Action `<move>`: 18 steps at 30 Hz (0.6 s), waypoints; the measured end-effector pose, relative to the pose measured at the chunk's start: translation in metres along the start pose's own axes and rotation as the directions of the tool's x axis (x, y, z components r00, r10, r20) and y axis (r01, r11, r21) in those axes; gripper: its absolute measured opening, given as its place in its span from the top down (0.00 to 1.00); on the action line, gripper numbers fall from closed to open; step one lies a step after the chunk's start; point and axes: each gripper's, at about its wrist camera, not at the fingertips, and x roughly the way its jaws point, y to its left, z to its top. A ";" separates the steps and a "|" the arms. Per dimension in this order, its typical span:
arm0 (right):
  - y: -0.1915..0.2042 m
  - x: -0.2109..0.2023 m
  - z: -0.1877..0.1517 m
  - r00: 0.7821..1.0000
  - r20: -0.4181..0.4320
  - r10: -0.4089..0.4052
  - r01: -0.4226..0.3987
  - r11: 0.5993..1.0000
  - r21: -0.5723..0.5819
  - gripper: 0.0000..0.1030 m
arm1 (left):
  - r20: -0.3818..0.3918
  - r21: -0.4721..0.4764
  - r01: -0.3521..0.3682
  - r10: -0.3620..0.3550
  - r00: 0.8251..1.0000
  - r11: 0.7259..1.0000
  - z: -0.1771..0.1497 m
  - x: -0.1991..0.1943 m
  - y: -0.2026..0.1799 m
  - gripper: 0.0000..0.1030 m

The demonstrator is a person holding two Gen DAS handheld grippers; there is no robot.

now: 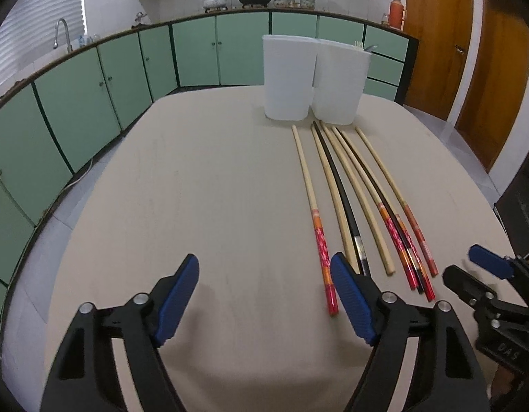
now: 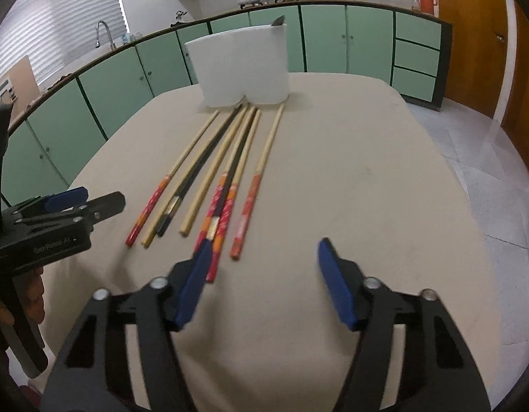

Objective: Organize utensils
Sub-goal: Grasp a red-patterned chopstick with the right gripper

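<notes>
Although a fork tip and a dark handle already poke out of the right-hand white container, most of the sorting looks undone: the chopsticks all lie loose on the beige table, fanned side by side with their thin tips close to the foot of the two containers and their red-patterned and plain butt ends toward the person. They appear to be a mix of patterned, plain bamboo and black sticks, so my guess is that nearly the whole job remains. Neither tool holds anything; the left gripper has its jaws spread wide over bare table just left of the bundle, and the right gripper is equally wide, its left pad just at the nearest butt ends. Only the left wrist view shows the left white container as a separate tub, with nothing showing above its rim, and the pale fork tines in its neighbour. From the right wrist view, the two tubs merge into one white mass, but the rightmost stick is seen lying apart from the rest.
</notes>
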 end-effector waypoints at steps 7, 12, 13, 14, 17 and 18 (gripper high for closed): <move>0.011 0.008 -0.004 1.000 0.004 -0.028 0.028 0.999 -0.026 0.61 | -0.023 -0.013 0.022 -0.023 0.999 1.000 -0.015 0.002 -0.005 0.31; 0.013 0.014 -0.003 0.998 0.005 -0.061 0.061 0.998 -0.030 0.72 | -0.040 -0.022 0.034 -0.035 0.999 0.999 -0.020 0.003 -0.007 0.31; 0.011 0.015 -0.002 0.998 0.005 -0.064 0.064 0.998 -0.022 0.73 | -0.043 -0.022 0.032 -0.033 0.999 0.999 -0.021 0.004 -0.007 0.31; 0.010 0.015 0.000 0.998 0.005 -0.067 0.067 0.998 -0.018 0.77 | -0.044 -0.022 0.031 -0.032 0.998 0.999 -0.022 0.004 -0.007 0.31; 0.004 0.015 0.001 0.996 0.003 -0.090 0.090 0.996 -0.010 0.79 | -0.041 -0.022 0.031 -0.032 0.999 0.999 -0.024 0.004 -0.006 0.31; 0.001 0.014 0.002 0.996 0.001 -0.088 0.088 0.996 -0.001 0.79 | -0.041 -0.021 0.032 -0.033 0.999 0.999 -0.024 0.004 -0.006 0.31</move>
